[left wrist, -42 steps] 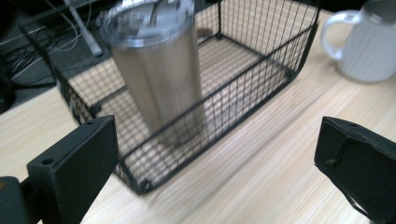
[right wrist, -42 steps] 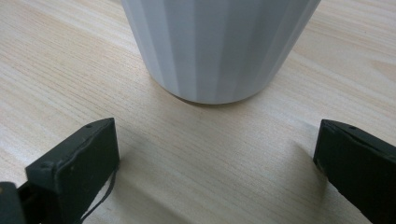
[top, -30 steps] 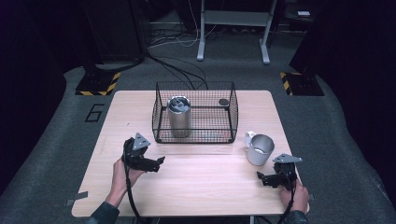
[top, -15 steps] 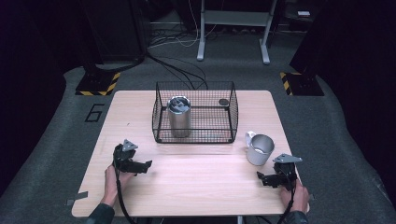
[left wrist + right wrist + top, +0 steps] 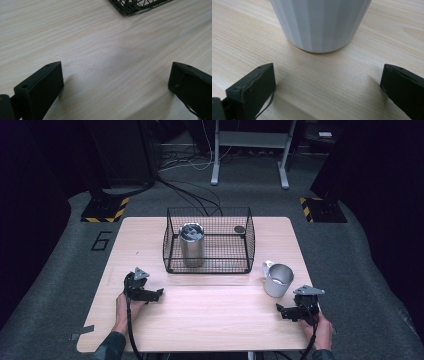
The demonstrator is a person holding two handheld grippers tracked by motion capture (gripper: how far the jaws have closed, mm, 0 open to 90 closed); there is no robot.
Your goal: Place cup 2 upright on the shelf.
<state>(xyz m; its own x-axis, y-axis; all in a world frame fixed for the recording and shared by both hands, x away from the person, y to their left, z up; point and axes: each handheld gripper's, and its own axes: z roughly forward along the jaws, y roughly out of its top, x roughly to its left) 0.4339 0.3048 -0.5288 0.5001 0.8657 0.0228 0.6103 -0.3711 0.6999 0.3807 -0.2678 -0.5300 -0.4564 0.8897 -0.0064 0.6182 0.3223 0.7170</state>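
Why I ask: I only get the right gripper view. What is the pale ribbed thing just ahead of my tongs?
Observer: It's a mug, upright on the table. Its handle is on the far side, away from your right tongs.
Operator: What is beyond the mug?
Observer: A wire basket stands farther back and to the left, apart from the mug.
Operator: Is anything inside it?
Observer: Yes, a steel cup stands upright in the basket's left half.
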